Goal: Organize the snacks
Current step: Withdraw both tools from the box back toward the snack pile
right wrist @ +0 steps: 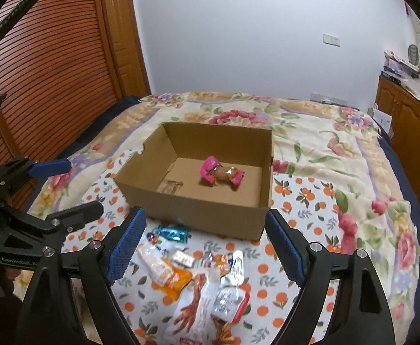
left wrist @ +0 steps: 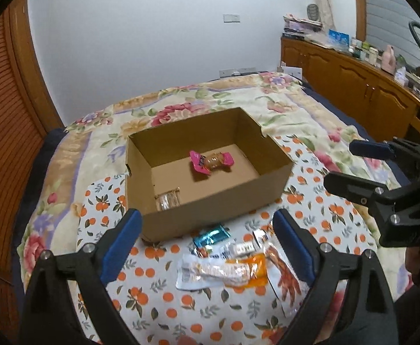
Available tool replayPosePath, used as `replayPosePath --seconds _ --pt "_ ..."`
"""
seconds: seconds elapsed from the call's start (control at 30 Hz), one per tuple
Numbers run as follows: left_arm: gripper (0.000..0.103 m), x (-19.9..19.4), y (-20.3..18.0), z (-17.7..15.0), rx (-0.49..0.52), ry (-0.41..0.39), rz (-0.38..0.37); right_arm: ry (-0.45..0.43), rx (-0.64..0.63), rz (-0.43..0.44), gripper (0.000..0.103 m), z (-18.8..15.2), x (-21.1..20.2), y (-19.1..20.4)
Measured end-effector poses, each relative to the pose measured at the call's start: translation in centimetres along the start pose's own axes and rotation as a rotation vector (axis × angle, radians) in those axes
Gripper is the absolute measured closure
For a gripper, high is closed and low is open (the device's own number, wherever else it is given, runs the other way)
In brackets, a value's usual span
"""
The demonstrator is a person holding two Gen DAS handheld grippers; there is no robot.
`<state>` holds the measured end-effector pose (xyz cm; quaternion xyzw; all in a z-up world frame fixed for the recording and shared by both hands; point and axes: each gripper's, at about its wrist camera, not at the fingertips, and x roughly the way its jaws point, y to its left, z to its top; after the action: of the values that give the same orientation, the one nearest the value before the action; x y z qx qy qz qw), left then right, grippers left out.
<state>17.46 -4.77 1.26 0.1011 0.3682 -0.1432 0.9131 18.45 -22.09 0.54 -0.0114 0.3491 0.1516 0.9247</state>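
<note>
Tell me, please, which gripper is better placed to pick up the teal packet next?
Left, probably. The teal packet lies between the left gripper's open fingers, just ahead, near the box. In the right gripper's view the packet sits off towards its left finger.

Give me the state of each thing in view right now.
Cardboard box: open-topped, upright on the bed.
Pink-wrapped snack: lying inside the box.
Clear packet: inside the box, near corner.
Loose snacks: piled outside, before the box.
Left tongs: open, empty.
Right tongs: open, empty.

the left tongs (right wrist: 66,185) carry the white lettering "genrobot.a…" on their black frame; nothing else reads clearly.
</note>
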Motion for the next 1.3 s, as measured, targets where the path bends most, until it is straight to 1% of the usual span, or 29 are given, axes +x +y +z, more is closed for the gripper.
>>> replayPosePath --seconds 0.2,0.33,0.53,0.63,0.73,0.8,0.9,1.0,1.07,1.13,1.2,1.27,1.3 --pt "0.009 -1.0 -0.7 -2.1 -0.007 0.046 -0.046 0.011 0.017 0.019 0.017 -2.0 -1.6 0.5" --pt "0.009 -1.0 -0.7 -3.9 -0.021 0.093 -0.095 0.035 0.025 0.019 0.017 -3.6 -1.9 0.6" --pt "0.009 0.2 -0.8 -6.5 -0.029 0.158 -0.129 0.100 0.044 0.041 0.017 -6.8 -0.3 0.7" --pt "0.010 1.6 -0.6 -7.8 -0.043 0.206 -0.151 0.140 0.052 0.050 0.017 -8.3 1.0 0.9" --pt "0.010 3.0 -0.4 -9.0 -0.049 0.240 -0.153 0.176 0.044 0.052 0.018 -9.9 2.3 1.2" --pt "0.010 3.9 -0.4 -9.5 -0.050 0.255 -0.153 0.198 0.040 0.054 0.020 -10.8 3.1 1.4" --pt "0.010 5.3 -0.1 -10.1 -0.063 0.279 -0.156 0.241 0.042 0.063 0.027 -12.4 4.7 1.5" --pt "0.010 6.4 0.4 -10.4 -0.101 0.298 -0.171 0.278 0.047 0.076 0.031 -13.5 6.2 1.4" --pt "0.010 7.2 0.8 -10.5 -0.132 0.308 -0.175 0.303 0.056 0.087 0.035 -14.2 7.1 1.3" --pt "0.010 7.8 1.1 -10.6 -0.156 0.313 -0.181 0.320 0.066 0.103 0.037 -14.6 8.0 1.2" --pt "0.010 8.2 1.5 -10.8 -0.173 0.315 -0.190 0.338 0.074 0.117 0.042 -15.0 8.6 1.1" --pt "0.010 8.5 1.7 -11.1 -0.186 0.319 -0.189 0.356 0.084 0.130 0.048 -15.3 9.2 1.0" --pt "0.010 8.6 1.8 -11.3 -0.187 0.321 -0.185 0.364 0.085 0.133 0.049 -15.4 9.4 1.0"
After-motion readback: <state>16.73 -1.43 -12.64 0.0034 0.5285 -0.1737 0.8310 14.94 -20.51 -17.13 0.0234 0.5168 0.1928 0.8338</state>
